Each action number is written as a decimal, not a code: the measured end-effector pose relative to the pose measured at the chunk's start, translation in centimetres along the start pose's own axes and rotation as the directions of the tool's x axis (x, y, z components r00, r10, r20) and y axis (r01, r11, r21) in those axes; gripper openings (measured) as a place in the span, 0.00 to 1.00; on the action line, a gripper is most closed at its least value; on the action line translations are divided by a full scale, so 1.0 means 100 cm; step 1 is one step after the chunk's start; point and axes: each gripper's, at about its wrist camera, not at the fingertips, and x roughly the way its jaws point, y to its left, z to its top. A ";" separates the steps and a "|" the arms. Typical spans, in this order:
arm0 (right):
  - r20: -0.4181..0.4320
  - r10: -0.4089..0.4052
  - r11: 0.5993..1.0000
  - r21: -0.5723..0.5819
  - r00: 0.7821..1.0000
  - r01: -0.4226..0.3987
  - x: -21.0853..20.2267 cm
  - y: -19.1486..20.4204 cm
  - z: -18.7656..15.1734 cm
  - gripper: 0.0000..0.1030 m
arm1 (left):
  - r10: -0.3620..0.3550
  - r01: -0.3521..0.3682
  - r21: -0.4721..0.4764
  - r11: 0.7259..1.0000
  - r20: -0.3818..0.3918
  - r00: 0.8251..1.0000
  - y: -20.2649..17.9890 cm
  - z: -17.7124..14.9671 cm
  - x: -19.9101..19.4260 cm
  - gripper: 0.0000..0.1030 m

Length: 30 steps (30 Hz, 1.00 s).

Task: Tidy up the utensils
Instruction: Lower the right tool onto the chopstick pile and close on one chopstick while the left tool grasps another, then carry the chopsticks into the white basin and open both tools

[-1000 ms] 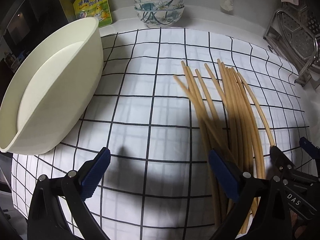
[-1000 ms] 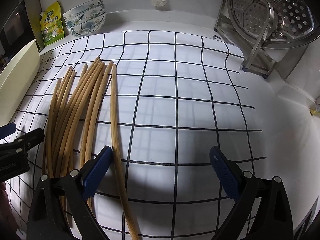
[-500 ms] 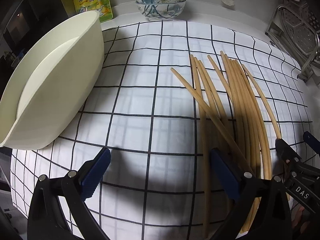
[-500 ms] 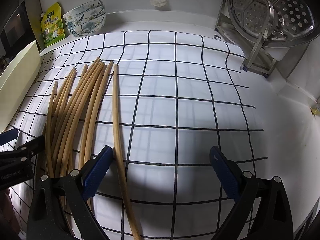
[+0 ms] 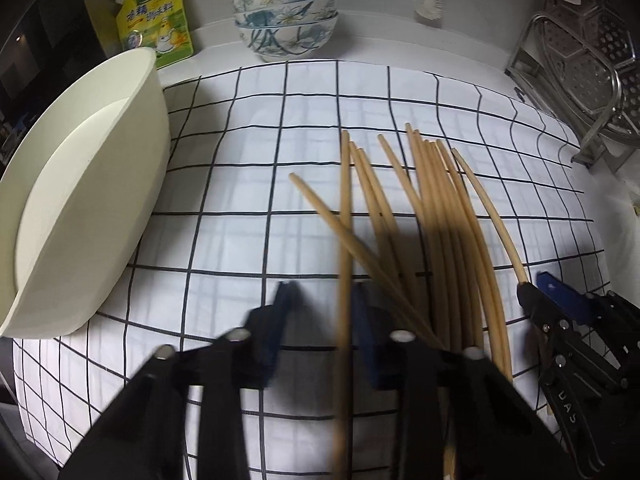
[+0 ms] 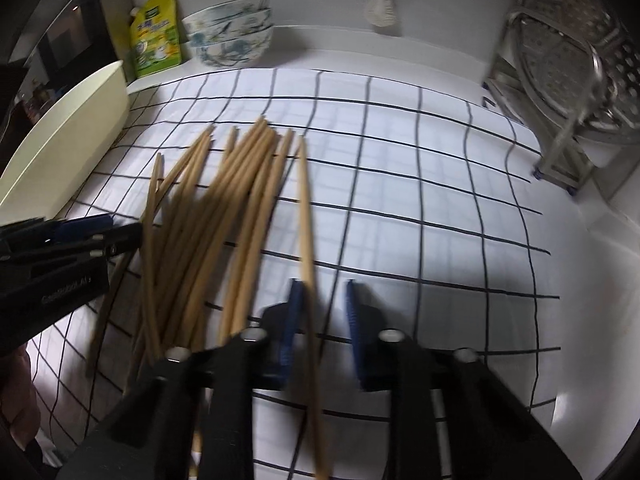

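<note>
Several bamboo chopsticks (image 5: 444, 220) (image 6: 240, 192) lie fanned on a white checked cloth (image 5: 240, 160). My left gripper (image 5: 322, 292) points down at their near ends. Its jaws are closing with one chopstick (image 5: 345, 208) between them. That chopstick lies against the right pad, with a gap to the left pad. My right gripper (image 6: 323, 286) is closing as well, around the rightmost chopstick (image 6: 305, 208). It rests by the left pad, and a gap shows on the other side. Each gripper also shows at the edge of the other's view, the right gripper (image 5: 536, 284) and the left gripper (image 6: 112, 228).
A cream plastic basin (image 5: 80, 200) (image 6: 68, 140) leans at the cloth's left edge. Stacked patterned bowls (image 5: 286, 16) and a yellow pouch (image 5: 154, 20) stand at the back. A steel rack (image 5: 580, 60) (image 6: 568, 80) holding a perforated steamer plate stands at the right. A dish brush (image 5: 430, 0) hangs on the wall.
Both pairs of jaws have swung in from wide open to a narrow gap, each around one chopstick. Both views have tipped up a little and are blurred.
</note>
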 end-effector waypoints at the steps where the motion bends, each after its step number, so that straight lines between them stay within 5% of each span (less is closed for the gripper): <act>1: -0.003 -0.002 1.000 -0.003 1.000 0.002 0.000 0.001 0.001 0.06 | -0.005 0.005 0.002 1.000 -0.004 1.000 0.000 0.000 0.000 0.11; 12: -0.004 0.043 0.994 0.096 0.999 -0.043 -0.014 -0.016 0.009 0.06 | -0.014 0.014 -0.028 1.000 -0.006 1.000 0.024 0.014 -0.012 0.07; 22: 0.051 0.033 0.987 0.154 0.998 -0.040 -0.048 -0.011 0.030 0.06 | -0.031 0.035 -0.045 0.998 0.095 0.995 0.058 0.046 -0.058 0.07; 30: 0.104 0.074 0.987 0.138 0.992 -0.088 -0.075 0.030 0.060 0.06 | -0.038 0.047 -0.044 0.998 0.188 0.982 0.094 0.054 -0.106 0.07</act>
